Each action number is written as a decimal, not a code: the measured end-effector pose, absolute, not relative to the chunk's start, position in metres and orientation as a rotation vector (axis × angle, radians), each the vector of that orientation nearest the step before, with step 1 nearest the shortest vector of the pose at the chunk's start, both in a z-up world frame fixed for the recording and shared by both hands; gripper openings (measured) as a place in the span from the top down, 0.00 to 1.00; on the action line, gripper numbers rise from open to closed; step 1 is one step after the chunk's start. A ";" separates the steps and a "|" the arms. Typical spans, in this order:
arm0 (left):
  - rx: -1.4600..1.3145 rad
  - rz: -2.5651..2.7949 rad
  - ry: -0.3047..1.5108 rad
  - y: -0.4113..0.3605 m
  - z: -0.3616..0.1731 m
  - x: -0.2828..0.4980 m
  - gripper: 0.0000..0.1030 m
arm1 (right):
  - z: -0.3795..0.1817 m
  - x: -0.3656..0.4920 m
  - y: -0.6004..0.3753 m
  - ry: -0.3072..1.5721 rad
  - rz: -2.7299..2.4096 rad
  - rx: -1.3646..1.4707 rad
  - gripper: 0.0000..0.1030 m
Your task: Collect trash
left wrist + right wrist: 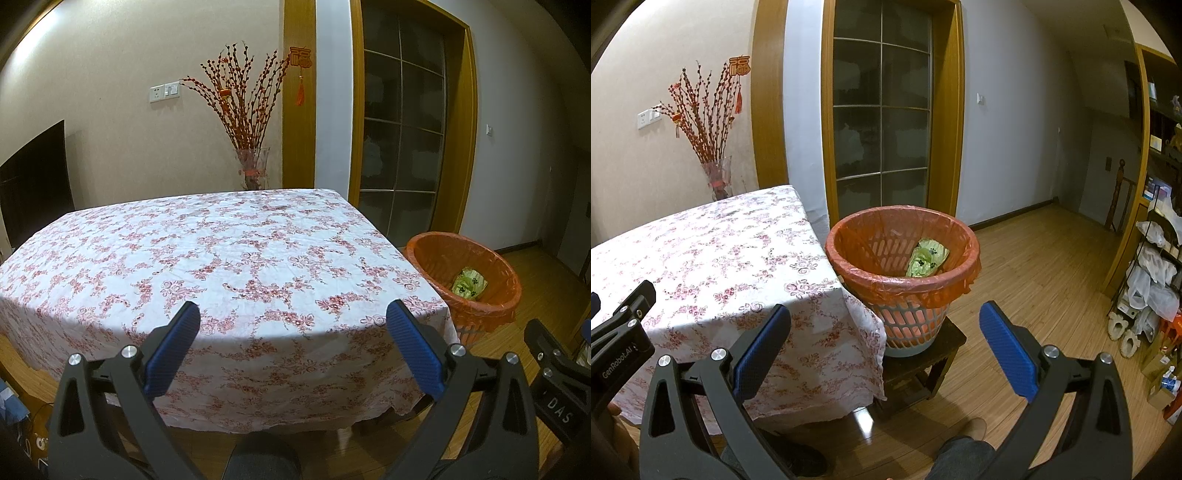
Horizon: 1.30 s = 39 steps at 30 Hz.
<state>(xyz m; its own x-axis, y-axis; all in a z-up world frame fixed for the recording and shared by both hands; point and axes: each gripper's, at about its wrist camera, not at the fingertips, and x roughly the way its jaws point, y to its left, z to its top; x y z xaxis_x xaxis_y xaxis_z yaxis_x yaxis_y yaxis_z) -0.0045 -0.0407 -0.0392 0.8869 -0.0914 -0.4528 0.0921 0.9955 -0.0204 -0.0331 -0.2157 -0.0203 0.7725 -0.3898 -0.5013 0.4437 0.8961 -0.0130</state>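
Observation:
A waste basket [905,288] lined with an orange bag stands on a low dark stool [923,365] off the table's right corner; a green patterned wrapper [925,258] lies inside it. The left wrist view shows the same basket [480,306] and wrapper [469,283] at the right. My left gripper [293,314] is open and holds nothing, hovering over the near edge of the floral tablecloth [221,251]. My right gripper [884,314] is also open with nothing in it, short of the basket and a little lower than its rim. No loose trash shows on the table.
A vase of red branches [251,166] stands behind the table. A glass door [882,110] is behind the basket. Shelves with bags and boxes [1156,280] line the right wall. Wooden floor [1034,277] spreads right of the stool. A person's knees [960,458] show below.

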 end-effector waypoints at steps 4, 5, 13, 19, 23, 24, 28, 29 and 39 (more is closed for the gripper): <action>0.001 -0.095 0.469 -0.041 -0.039 -0.005 0.04 | -0.020 -0.033 -0.215 0.518 -0.453 0.109 0.02; 0.002 -0.096 0.469 -0.042 -0.039 -0.005 0.04 | -0.020 -0.033 -0.216 0.519 -0.452 0.109 0.02; 0.004 -0.103 0.469 -0.044 -0.039 -0.006 0.04 | -0.020 -0.033 -0.216 0.519 -0.452 0.109 0.02; 0.004 -0.103 0.471 -0.044 -0.039 -0.006 0.04 | -0.020 -0.033 -0.216 0.519 -0.452 0.109 0.02; 0.005 -0.104 0.471 -0.043 -0.039 -0.006 0.04 | -0.021 -0.034 -0.216 0.520 -0.453 0.110 0.02; 0.006 -0.103 0.471 -0.043 -0.039 -0.006 0.04 | -0.021 -0.034 -0.215 0.521 -0.452 0.110 0.02; 0.007 -0.103 0.471 -0.043 -0.040 -0.006 0.04 | -0.023 -0.035 -0.213 0.522 -0.453 0.110 0.02; 0.007 -0.103 0.471 -0.043 -0.040 -0.006 0.04 | -0.024 -0.035 -0.212 0.522 -0.454 0.110 0.02; 0.007 -0.104 0.472 -0.042 -0.040 -0.006 0.04 | -0.024 -0.035 -0.211 0.523 -0.454 0.111 0.02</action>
<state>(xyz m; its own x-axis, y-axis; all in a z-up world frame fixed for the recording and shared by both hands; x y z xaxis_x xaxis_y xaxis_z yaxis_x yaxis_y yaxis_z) -0.0060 -0.0421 -0.0399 0.8856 -0.0983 -0.4539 0.1014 0.9947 -0.0176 -0.0349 -0.2113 -0.0245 0.7701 -0.3899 -0.5049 0.4456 0.8952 -0.0118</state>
